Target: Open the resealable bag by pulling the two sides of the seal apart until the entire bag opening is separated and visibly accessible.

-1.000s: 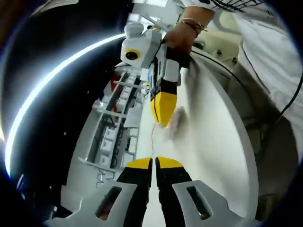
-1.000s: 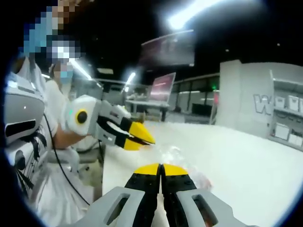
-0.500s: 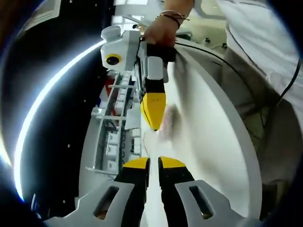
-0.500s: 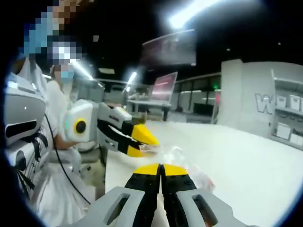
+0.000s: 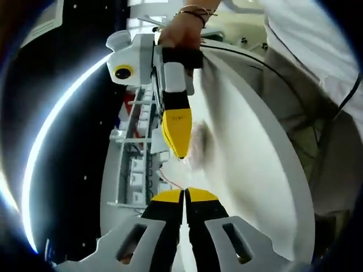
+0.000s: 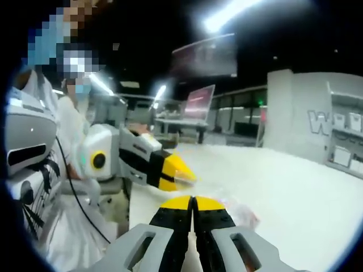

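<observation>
The clear resealable bag (image 5: pixel 198 146) hangs blurred over the white table (image 5: pixel 249 170), right beside my right gripper (image 5: pixel 180 153), which comes down from the top with its yellow jaws shut on the bag's edge. A thin strip of film runs from there to my left gripper (image 5: pixel 184 194), whose jaws are pressed together on it. In the right gripper view the bag (image 6: pixel 239 213) shows crumpled just behind my right gripper (image 6: pixel 193 199), shut. My left gripper (image 6: pixel 190 177) reaches in from the left, jaws together, a little above those tips.
A person in white (image 6: pixel 62 130) stands at the table's edge, one hand (image 5: pixel 181 35) on the right gripper's handle. A grey rack of small white parts (image 5: pixel 139 164) runs along the table's far side. A laptop (image 6: pixel 195 105) stands on a far desk.
My left gripper's jaws, slightly apart half a second ago, have shut. The two grippers have drawn closer, tip towards tip, around the bag's edge.
</observation>
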Demonstrator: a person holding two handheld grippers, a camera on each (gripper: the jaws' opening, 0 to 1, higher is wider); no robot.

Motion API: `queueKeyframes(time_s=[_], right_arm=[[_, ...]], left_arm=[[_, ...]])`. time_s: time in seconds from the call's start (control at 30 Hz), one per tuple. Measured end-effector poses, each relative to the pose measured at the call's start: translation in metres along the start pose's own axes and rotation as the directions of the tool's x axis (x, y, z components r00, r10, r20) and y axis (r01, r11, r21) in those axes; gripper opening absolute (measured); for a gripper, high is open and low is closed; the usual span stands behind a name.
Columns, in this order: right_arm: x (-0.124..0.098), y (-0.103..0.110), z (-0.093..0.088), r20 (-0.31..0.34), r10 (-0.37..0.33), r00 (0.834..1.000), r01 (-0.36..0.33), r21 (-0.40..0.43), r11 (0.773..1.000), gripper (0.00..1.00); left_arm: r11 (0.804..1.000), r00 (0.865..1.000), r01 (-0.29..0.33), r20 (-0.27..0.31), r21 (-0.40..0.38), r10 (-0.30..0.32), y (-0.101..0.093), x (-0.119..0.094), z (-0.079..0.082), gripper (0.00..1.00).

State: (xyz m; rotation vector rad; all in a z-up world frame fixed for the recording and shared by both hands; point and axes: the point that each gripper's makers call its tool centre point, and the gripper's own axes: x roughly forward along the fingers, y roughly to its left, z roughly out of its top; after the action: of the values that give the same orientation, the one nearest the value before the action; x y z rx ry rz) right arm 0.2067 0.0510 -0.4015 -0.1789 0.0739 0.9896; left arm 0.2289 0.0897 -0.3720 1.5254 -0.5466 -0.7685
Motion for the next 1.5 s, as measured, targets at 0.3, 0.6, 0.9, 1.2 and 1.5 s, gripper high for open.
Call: queueKeyframes(time_s=[0.3, 0.6, 0.9, 1.2, 1.5], right_arm=[[-0.018, -0.009, 0.03, 0.1, 0.025, 0.995, -0.043, 0.183, 0.982, 0.01], [-0.006, -0.014, 0.031, 0.091, 0.029, 0.995, -0.058, 0.332, 0.941, 0.07], [-0.002, -0.01, 0.023, 0.011, 0.108, 0.994, -0.098, 0.52, 0.848, 0.05], [0.003, 0.003, 0.014, -0.036, 0.222, 0.974, -0.154, 0.615, 0.773, 0.06], [0.005, -0.002, 0.014, -0.045, 0.211, 0.976, -0.138, 0.625, 0.769, 0.05]], left_arm=[[0.996, 0.999, -0.04, -0.028, 0.079, 0.043, 0.01, -0.004, -0.009, 0.01], [0.981, 0.998, -0.06, 0.026, 0.183, 0.057, 0.016, -0.005, 0.004, 0.01], [0.966, 0.996, -0.084, 0.036, 0.245, 0.078, 0.03, -0.001, 0.015, 0.01], [0.938, 0.995, -0.1, 0.036, 0.332, 0.094, 0.037, -0.002, 0.019, 0.01], [0.931, 0.994, -0.11, 0.038, 0.349, 0.103, 0.043, -0.003, 0.021, 0.01]])
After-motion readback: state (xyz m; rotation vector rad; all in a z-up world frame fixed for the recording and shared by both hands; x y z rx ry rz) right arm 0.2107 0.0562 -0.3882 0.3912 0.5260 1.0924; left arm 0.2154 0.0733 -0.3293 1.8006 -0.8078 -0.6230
